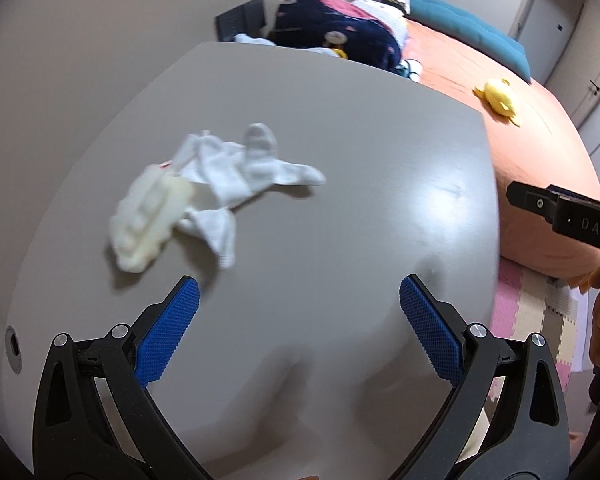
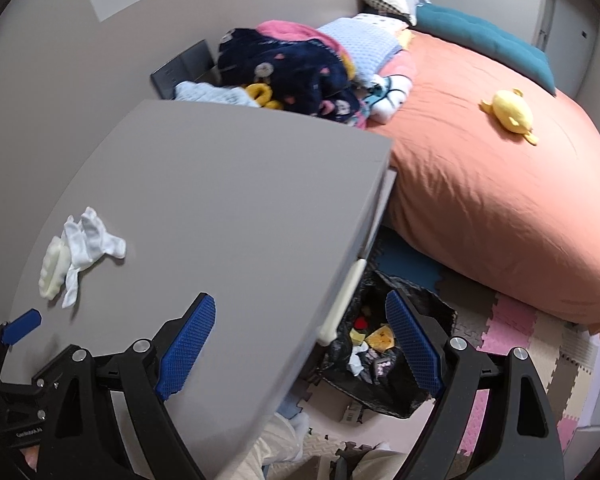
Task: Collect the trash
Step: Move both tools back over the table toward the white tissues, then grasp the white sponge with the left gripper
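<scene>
Left wrist view: the left claw (image 1: 299, 296) is wide open and empty over the grey desk (image 1: 340, 152), lots of bare top ahead. Crumpled white tissues (image 1: 236, 172) plus a pale wad (image 1: 148, 220) sit far left, stretched left-to-right.

Right wrist view: the right claw (image 2: 300, 316) gapes open, empty, straddling the desk's right edge above a black trash bag (image 2: 380, 352) on the floor.

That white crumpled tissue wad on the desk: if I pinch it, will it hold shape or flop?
The white tissue wad looks thin and creased, so it will likely flop and trail ends. Probably very light; a push may slide it on the smooth desk.
</scene>
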A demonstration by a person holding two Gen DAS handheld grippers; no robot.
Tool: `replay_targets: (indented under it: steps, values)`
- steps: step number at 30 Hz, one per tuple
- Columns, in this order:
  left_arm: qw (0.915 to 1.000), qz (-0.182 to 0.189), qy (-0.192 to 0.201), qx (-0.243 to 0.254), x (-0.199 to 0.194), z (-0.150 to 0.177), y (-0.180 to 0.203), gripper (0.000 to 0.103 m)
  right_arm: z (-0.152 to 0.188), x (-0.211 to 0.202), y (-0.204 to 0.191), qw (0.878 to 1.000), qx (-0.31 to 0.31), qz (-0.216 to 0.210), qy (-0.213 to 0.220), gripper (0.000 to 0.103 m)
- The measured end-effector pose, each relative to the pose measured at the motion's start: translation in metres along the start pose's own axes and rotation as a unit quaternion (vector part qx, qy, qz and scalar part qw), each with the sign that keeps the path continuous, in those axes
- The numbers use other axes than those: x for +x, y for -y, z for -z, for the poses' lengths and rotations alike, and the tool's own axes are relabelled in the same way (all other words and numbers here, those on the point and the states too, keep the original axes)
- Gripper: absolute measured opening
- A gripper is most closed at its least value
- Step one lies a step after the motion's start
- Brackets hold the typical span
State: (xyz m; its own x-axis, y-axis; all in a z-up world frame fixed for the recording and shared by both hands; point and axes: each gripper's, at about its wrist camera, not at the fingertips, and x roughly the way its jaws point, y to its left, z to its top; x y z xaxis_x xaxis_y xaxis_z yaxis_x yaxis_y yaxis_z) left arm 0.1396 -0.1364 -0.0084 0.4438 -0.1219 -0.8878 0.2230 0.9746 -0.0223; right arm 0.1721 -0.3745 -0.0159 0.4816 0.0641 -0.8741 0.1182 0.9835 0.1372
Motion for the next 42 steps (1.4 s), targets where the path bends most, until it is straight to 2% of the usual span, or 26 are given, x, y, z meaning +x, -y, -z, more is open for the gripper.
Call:
replay_targets:
  steps: [14, 24, 30, 32, 33, 36, 38, 42]
  values:
    - [0.9980, -0.019, 0.008, -0.059, 0.007, 0.005, -0.084, 0.097, -0.012, 0.027, -0.079, 0.999, -0.036, -0.041, -0.008, 0.087]
    - [0.9980, -0.033, 0.004, -0.055, 0.024, -0.010, -0.111, 0.096, -0.024, 0.050, -0.128, 0.996, -0.060, -0.056, -0.019, 0.087]
    - [0.9984, -0.025, -0.008, -0.051, 0.041, -0.017, -0.118, 0.080, -0.028, 0.059, -0.139, 0.996, -0.068, -0.058, -0.023, 0.087]
    - [0.9984, -0.015, -0.012, -0.053, 0.047, -0.017, -0.121, 0.069, -0.029, 0.062, -0.142, 0.996, -0.070, -0.059, -0.024, 0.087]
    - [0.9983, -0.011, -0.012, -0.056, 0.048, -0.017, -0.122, 0.068, -0.029, 0.064, -0.144, 0.995, -0.072, -0.060, -0.026, 0.087]
    - [0.9982, -0.013, 0.002, -0.059, 0.047, -0.016, -0.127, 0.055, -0.031, 0.067, -0.149, 0.995, -0.077, -0.061, -0.026, 0.087]
    - [0.9978, -0.012, 0.006, -0.064, 0.045, -0.014, -0.131, 0.040, -0.031, 0.069, -0.155, 0.994, -0.080, -0.064, -0.026, 0.087]
    - [0.9973, -0.017, 0.018, -0.069, 0.038, -0.010, -0.140, 0.030, -0.032, 0.071, -0.168, 0.993, -0.090, -0.071, -0.026, 0.087]
